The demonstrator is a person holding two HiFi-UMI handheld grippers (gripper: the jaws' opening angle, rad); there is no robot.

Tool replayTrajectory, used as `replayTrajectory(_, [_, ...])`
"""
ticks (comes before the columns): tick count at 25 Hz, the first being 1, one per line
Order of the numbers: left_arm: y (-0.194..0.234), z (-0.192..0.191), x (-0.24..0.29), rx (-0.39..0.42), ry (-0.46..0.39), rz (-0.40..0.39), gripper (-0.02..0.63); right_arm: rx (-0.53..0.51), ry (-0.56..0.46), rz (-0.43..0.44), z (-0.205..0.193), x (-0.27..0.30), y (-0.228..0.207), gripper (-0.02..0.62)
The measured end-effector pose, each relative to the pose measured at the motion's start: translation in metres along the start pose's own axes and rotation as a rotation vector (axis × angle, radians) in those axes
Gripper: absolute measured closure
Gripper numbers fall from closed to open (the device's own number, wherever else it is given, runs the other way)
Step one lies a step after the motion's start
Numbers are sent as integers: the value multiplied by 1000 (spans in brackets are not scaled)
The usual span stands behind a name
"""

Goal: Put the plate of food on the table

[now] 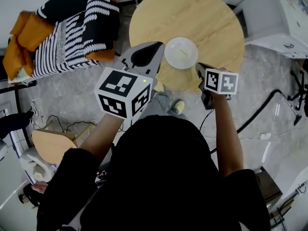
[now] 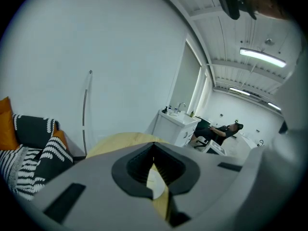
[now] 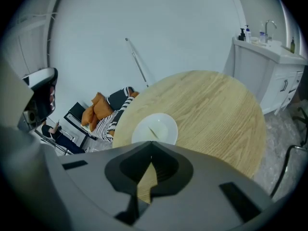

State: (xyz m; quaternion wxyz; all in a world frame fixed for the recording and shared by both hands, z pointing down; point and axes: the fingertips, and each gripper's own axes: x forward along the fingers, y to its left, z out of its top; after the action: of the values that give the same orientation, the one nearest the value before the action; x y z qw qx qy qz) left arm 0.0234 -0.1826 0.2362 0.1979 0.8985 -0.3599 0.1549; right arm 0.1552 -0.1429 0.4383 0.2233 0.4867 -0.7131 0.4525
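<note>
The round table [image 1: 211, 18] has a light wood-grain top and stands on a grey mottled floor [image 1: 269, 76]. One white plate [image 1: 181, 53] lies flat on the top, close to the near edge. A thin pale strip (too small to identify) lies on the plate. A dark cable [image 1: 262, 107] runs across the floor, near right of the table.

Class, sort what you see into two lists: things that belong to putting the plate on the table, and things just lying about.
Belongs to the job:
white plate
round wooden table
left hand-held gripper
right hand-held gripper

Just lying about:
striped sofa
orange cushions
white sink cabinet
</note>
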Motion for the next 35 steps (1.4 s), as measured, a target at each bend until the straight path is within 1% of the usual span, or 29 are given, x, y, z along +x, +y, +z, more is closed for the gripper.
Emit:
replayTrajectory(6, [-8, 10, -8, 27, -41, 15, 600, -108, -137, 11, 33, -44, 29, 588])
replayTrajectory(13, [-17, 30, -21, 51, -99, 25, 600, -246, -344, 43, 76, -113, 80, 588])
replayTrajectory(19, [-18, 55, -37, 52, -159, 31, 600, -281, -533, 49, 108, -168, 110, 588])
replayTrajectory(22, [-22, 64, -47, 43, -182, 17, 600, -287, -610, 36, 114, -190, 116, 588])
replayTrajectory(26, [-29, 67, -51, 56, -192, 2, 600, -303, -649, 12, 114, -199, 121, 588])
replayTrajectory(35, [-33, 67, -49, 72, -192, -16, 601, -322, -646, -6, 106, -199, 121, 588])
